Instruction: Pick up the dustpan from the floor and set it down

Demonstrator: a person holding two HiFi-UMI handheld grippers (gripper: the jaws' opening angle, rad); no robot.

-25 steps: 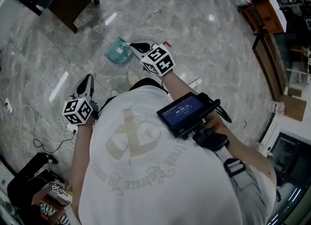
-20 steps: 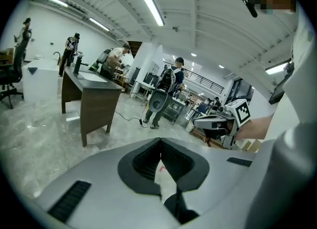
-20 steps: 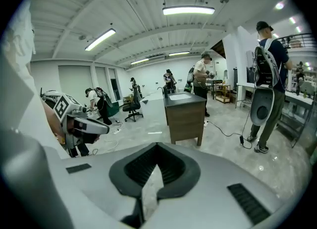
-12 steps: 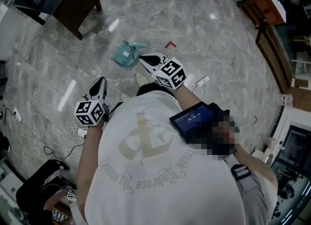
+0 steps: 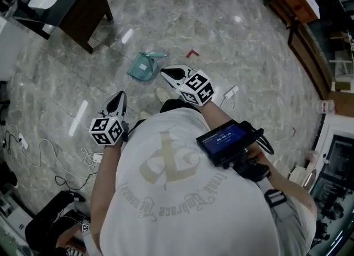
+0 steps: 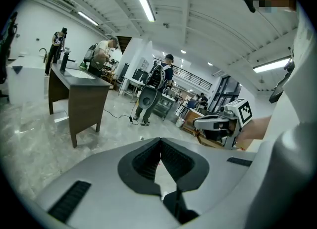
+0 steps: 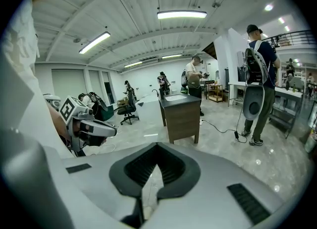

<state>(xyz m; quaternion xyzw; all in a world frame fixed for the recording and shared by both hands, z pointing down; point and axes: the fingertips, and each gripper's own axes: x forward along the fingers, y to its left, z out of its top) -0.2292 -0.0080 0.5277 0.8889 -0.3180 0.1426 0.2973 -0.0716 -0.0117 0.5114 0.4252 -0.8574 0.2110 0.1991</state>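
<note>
Right gripper [image 5: 166, 73]: my jaws are pressed together with nothing between them. Left gripper [image 5: 120, 97]: tips likewise meeting, empty. The teal dustpan [image 5: 144, 67] lies flat on the marble floor [image 5: 232, 45], just beyond my right tips and apart from them. A second ago those tips appeared right against its edge; a gap now shows between them.

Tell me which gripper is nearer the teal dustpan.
Right. The right gripper is just right of the dustpan in the head view; the left gripper is farther, below it.
</note>
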